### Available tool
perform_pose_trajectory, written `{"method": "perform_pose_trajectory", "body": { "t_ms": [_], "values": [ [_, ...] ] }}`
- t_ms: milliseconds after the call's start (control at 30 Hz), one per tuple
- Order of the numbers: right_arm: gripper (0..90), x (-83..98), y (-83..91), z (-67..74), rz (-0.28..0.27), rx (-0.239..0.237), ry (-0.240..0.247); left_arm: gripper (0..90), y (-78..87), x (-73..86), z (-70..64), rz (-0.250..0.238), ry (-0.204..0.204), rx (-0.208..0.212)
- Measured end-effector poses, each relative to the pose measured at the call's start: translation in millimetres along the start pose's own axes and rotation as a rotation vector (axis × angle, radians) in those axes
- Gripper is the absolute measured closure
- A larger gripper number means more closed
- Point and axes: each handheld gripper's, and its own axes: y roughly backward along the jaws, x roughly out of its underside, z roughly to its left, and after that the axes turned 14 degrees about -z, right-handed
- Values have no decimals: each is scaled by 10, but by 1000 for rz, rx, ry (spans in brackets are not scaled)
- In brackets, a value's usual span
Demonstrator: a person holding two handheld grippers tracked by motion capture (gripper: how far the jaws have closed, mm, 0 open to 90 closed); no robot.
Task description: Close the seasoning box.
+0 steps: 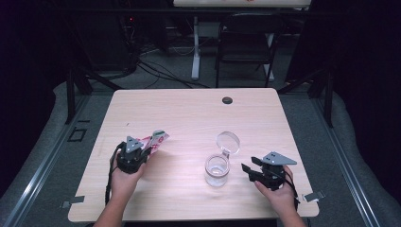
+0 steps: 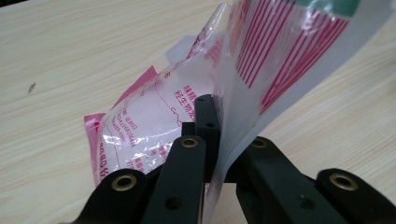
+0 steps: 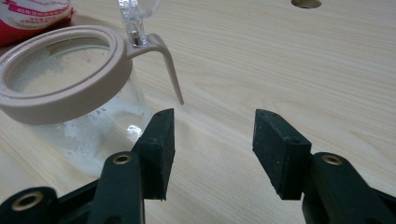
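Left gripper (image 2: 212, 140) pinches one crinkly red-and-white plastic packet (image 2: 154, 121) tight between its fingers; right gripper (image 3: 212, 140) gapes wide, empty, one beige-rimmed glass jar (image 3: 65, 88) just beside its fingers.

Red Chinese characters and small digits are printed on the plastic bag (image 2: 154, 116), but they cannot be read clearly.

Lab or recording studio, not a home. Dark curtained walls all round, grey carpeted floor (image 1: 156, 78), loose cables (image 1: 156, 71) trailing across it, black stand legs (image 1: 78, 87) at both sides. Bare light-wood surface (image 1: 189, 113) with a cable hole (image 1: 227, 100), a black folding chair (image 1: 246, 45) and a white desk leg (image 1: 195, 47) behind it.
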Motion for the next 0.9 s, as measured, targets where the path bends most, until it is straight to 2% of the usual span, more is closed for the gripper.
{"method": "perform_pose_trajectory", "body": {
  "t_ms": [267,533,900],
  "values": [
    [489,1,-3,-2,-1,-1,0,900,71,-54,88,-18,9,-6],
    [489,7,-9,-7,1,-1,-3,900,150,-107,179,-51,41,-30],
    [489,17,-27,8,4,-1,-2,900,243,-210,200,-92,12,-86]
  ]
}}
